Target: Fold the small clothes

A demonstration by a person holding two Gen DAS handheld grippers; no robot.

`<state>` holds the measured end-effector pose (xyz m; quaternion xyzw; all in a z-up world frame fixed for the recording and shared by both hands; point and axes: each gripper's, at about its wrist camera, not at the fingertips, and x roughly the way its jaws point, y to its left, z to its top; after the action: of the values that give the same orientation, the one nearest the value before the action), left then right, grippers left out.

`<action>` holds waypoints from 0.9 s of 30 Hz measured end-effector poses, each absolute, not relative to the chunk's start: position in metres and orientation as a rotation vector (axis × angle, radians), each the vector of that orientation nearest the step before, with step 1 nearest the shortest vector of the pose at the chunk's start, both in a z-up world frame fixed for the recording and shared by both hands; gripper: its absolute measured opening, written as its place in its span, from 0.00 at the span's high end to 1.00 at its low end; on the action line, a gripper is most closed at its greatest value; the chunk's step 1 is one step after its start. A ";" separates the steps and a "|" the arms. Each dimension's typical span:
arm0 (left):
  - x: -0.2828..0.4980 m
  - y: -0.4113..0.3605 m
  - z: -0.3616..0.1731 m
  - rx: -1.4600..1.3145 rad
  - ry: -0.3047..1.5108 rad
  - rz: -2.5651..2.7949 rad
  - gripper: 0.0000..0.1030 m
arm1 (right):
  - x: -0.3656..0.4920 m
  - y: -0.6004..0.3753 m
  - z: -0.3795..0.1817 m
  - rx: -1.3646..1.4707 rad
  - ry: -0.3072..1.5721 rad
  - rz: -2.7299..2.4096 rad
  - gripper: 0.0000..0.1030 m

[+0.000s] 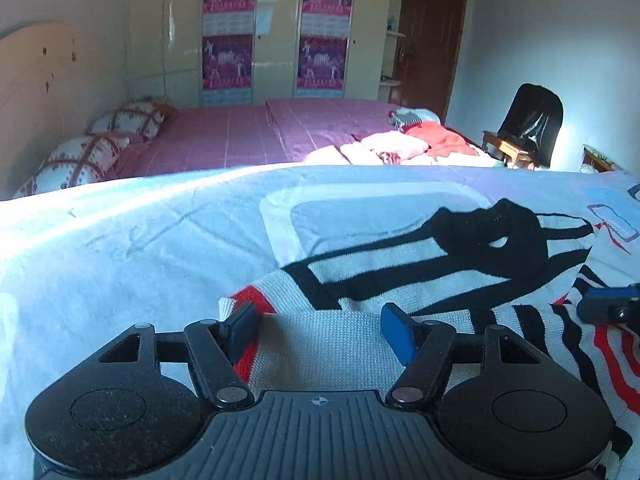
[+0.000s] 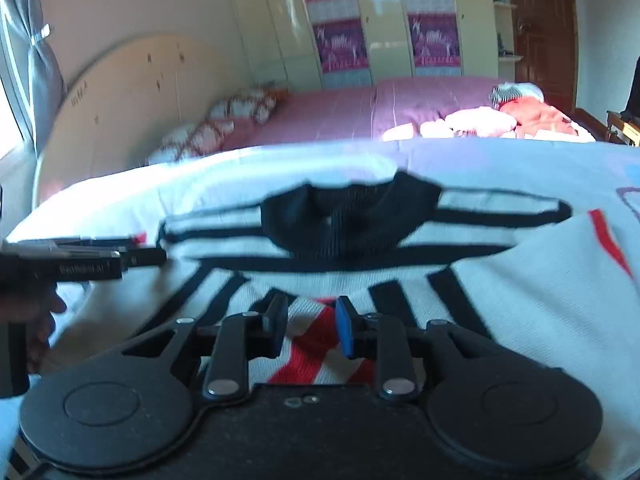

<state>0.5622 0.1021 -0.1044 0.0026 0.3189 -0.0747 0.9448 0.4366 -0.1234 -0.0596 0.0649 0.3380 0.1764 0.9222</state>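
Left wrist view: my left hand-held gripper hovers low over the knitted sweater, its fingers spread wide apart with bare white knit between them and nothing clamped. The left finger sits just beside the sweater's red-trimmed edge. The sweater is white with black and red stripes and a black collar, and it lies spread on a pale printed sheet covering the near bed. At the right edge of this view the blue-tipped end of my right hand-held gripper shows above the striped part.

In the right wrist view, my right hand-held gripper is low over the sweater's red and white stripes, its fingers parted by a narrower gap and holding nothing; whether they touch the cloth I cannot tell. The black collar lies ahead of it, and a folded-over white part lies to the right. My left hand-held gripper reaches in from the left near the sweater's edge.

Beyond are a bed with a pink cover, patterned pillows, a heap of clothes, a cream wardrobe and a black chair.
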 end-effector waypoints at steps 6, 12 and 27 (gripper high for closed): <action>0.559 0.107 -0.110 -0.013 0.683 -0.140 0.28 | 0.437 -0.141 -0.072 0.093 0.740 0.318 0.77; 0.495 0.089 -0.081 -0.080 0.594 -0.188 0.28 | 0.408 -0.165 -0.044 0.092 0.649 0.309 0.72; 0.454 0.056 -0.104 0.029 0.657 -0.138 0.28 | 0.359 -0.209 -0.060 0.045 0.611 0.213 0.77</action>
<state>0.4545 0.0564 -0.1041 0.0143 0.3223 -0.0678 0.9441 0.3588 -0.2087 -0.0601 0.0222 0.3000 0.1044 0.9479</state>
